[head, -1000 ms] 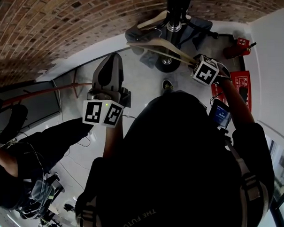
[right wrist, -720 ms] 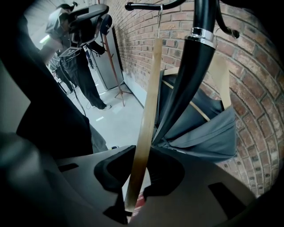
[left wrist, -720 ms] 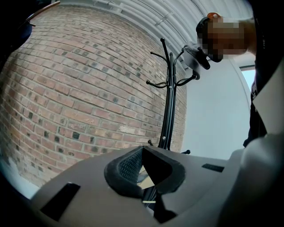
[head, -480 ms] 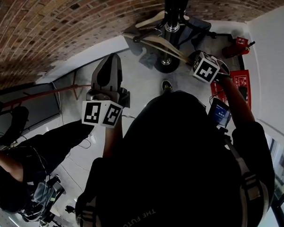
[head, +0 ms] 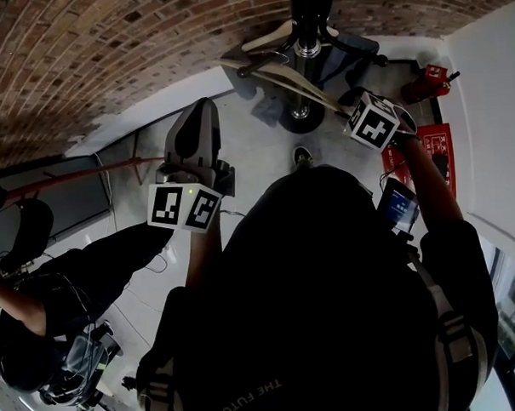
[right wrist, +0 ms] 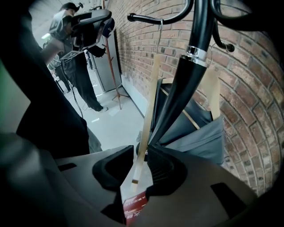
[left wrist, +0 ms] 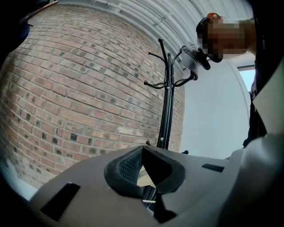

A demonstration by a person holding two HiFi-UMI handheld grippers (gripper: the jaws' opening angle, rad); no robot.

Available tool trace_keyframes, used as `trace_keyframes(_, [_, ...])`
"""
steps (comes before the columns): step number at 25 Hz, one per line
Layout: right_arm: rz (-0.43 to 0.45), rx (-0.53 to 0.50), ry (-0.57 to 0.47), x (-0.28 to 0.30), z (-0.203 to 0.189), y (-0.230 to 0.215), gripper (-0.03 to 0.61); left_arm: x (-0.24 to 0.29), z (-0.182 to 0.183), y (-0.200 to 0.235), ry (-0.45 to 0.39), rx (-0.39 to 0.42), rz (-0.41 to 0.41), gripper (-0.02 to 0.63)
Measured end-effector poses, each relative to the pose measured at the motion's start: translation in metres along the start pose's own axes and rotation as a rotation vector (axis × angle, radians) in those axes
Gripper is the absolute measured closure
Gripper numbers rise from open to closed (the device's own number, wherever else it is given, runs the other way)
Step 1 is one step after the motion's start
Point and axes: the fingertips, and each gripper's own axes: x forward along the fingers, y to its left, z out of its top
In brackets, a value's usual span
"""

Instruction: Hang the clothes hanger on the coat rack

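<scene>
My right gripper (head: 352, 113) is shut on the end of a pale wooden clothes hanger (head: 296, 81), which slants up-left to the black coat rack (head: 307, 24). In the right gripper view the hanger (right wrist: 149, 106) runs from my right gripper (right wrist: 141, 163) up to its wire hook (right wrist: 159, 33) at a black rack arm (right wrist: 146, 17); I cannot tell whether the hook rests on it. A second hanger carrying a dark grey garment (right wrist: 199, 128) hangs behind the pole (right wrist: 188, 84). My left gripper (head: 202, 109) is shut and holds nothing. In its own view the left gripper (left wrist: 142, 151) points at the rack (left wrist: 167, 102).
A brick wall (head: 106, 54) runs behind the rack. A person in dark clothes stands at the left by camera gear (head: 73, 362). A red fire extinguisher (head: 427, 86) and a red sign (head: 434, 154) lie right of the rack base (head: 298, 115).
My right gripper has shifted slightly up towards the rack, bringing the hanger closer to the pole. The left gripper has barely moved.
</scene>
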Motion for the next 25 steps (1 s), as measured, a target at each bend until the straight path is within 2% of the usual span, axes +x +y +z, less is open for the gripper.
trace_keyframes(6, [-0.054, -0.007, -0.062, -0.024, 0.017, -0.008, 0.474, -0.003, 0.001, -0.001, 0.001, -0.002, -0.005, 0.6])
trace_keyframes(11, [-0.125, -0.018, -0.203, -0.064, 0.048, -0.011, 0.474, -0.004, 0.001, -0.004, 0.001, 0.0, -0.011, 0.6])
trace_keyframes(15, [-0.184, 0.002, -0.412, -0.115, 0.081, -0.007, 0.495, -0.003, 0.001, -0.01, 0.004, -0.004, -0.024, 0.6])
trace_keyframes(17, [-0.167, 0.017, -0.571, -0.143, 0.102, -0.001, 0.541, -0.003, 0.0, -0.012, 0.005, -0.006, -0.031, 0.6])
trace_keyframes(20, [-0.146, 0.066, -0.801, -0.182, 0.123, 0.007, 0.558, -0.005, -0.003, -0.015, 0.01, -0.008, -0.042, 0.6])
trace_keyframes(22, [-0.176, 0.093, -0.875, -0.198, 0.125, 0.006, 0.56, -0.005, -0.005, -0.018, 0.013, -0.008, -0.052, 0.6])
trace_keyframes(25, [-0.203, 0.123, -0.919, -0.207, 0.119, 0.006, 0.56, -0.005, -0.006, -0.023, 0.015, -0.007, -0.06, 0.6])
